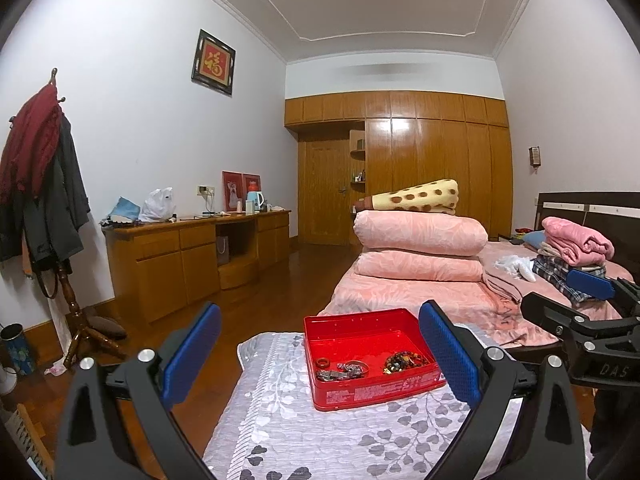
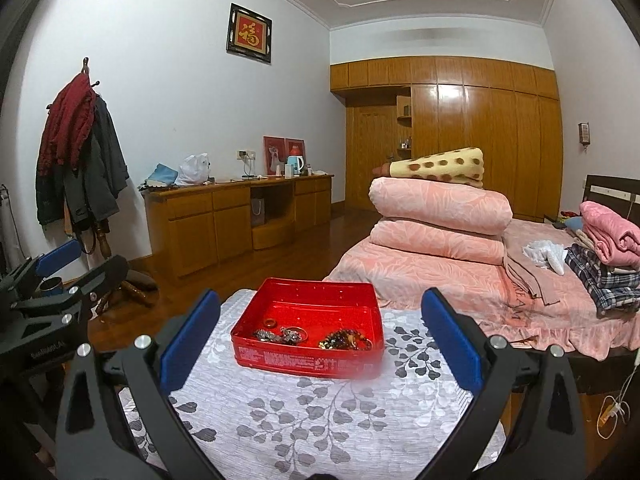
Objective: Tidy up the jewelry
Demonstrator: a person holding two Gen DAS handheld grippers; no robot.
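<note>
Two grippers hang over a small table spread with a pale cloth printed in grey leaves. The left gripper has its blue pads spread wide with nothing between them, and the right gripper stands just as wide and just as empty. Between them, toward the far end of the cloth, sits a red tin with its lid off. Inside, along the near wall, lie a small reddish ring, a tangle of silver chain and bangle, and a heap of amber beads on the right side.

Nothing stands between either gripper and the tin; the cloth in front of it is bare. From the left wrist view the right gripper juts in at the right edge, level with the tin and well apart from it.

Past the far end of the table runs the bed (pink cover, two rolled quilts stacked with a spotted blanket on top), its foot close to the tin's far right corner. Folded clothes sit further up the bed. To the left the table edge drops to open wooden floor, with a long cabinet and a coat stand against the wall.
</note>
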